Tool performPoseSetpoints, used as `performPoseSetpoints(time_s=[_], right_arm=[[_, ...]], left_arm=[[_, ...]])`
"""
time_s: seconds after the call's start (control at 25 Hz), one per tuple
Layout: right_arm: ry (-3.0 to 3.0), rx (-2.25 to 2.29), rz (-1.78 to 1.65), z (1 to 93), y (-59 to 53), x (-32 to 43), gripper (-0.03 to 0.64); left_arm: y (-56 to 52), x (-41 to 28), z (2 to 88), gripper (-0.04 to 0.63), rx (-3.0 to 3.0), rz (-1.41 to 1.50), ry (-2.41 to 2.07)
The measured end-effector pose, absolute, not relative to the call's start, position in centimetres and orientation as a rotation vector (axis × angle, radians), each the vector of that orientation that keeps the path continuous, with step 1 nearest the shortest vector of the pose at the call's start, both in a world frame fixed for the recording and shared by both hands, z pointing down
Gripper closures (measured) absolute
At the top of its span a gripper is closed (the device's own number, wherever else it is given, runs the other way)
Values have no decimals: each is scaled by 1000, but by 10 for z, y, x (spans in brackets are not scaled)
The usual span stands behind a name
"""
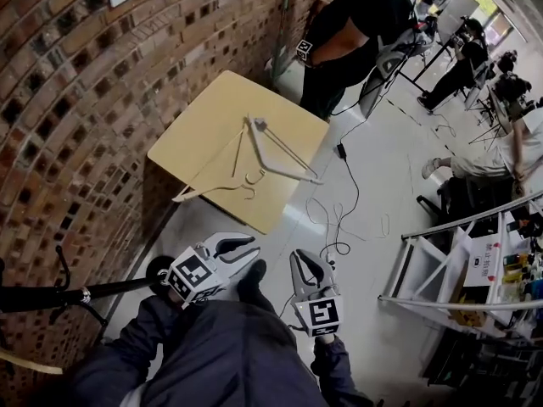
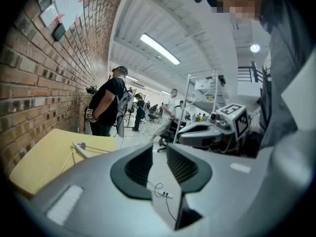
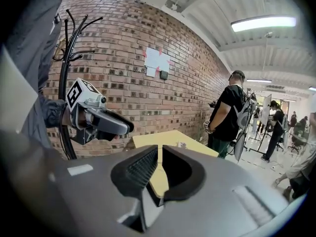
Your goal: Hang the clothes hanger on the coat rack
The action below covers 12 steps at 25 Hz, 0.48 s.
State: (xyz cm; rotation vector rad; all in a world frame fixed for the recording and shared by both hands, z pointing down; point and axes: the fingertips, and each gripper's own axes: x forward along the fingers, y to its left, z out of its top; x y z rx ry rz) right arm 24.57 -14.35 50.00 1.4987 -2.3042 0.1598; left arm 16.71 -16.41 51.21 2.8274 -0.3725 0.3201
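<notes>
Both my grippers are empty and closed up. The left gripper [image 1: 240,246] and right gripper [image 1: 306,264] sit side by side at the bottom middle of the head view, jaws together with nothing in them. The hanger [image 1: 254,155] is lying flat on the table [image 1: 212,108] up in the middle of the frame, well apart from both grippers. The pale arms overlap there, so I honestly can't tell if it's one hanger or two. The coat rack [image 1: 42,298] is the black pole at the lower left, right against the brick wall [image 1: 76,100], which fills the whole left side. A person in black [image 1: 356,24] stands just past the table's far corner at the top. Black cable [image 1: 344,210] snakes over the pale floor [image 1: 382,142] between the table and a white metal shelf [image 1: 424,261] at the right. It's a busy workshop room with strip lights on the ceiling. Count: two grippers, one table, one coat rack, one shelf, and at least three other people toward the upper right.
</notes>
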Motion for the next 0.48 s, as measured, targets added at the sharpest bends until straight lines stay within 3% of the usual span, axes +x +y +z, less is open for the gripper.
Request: performPoseSetpoints(time_s=[0.48], right_arm=[[-2303,1351,170,544,-242,322,541]], left_arm=[[-253,242,543,489,2756,447,-414]])
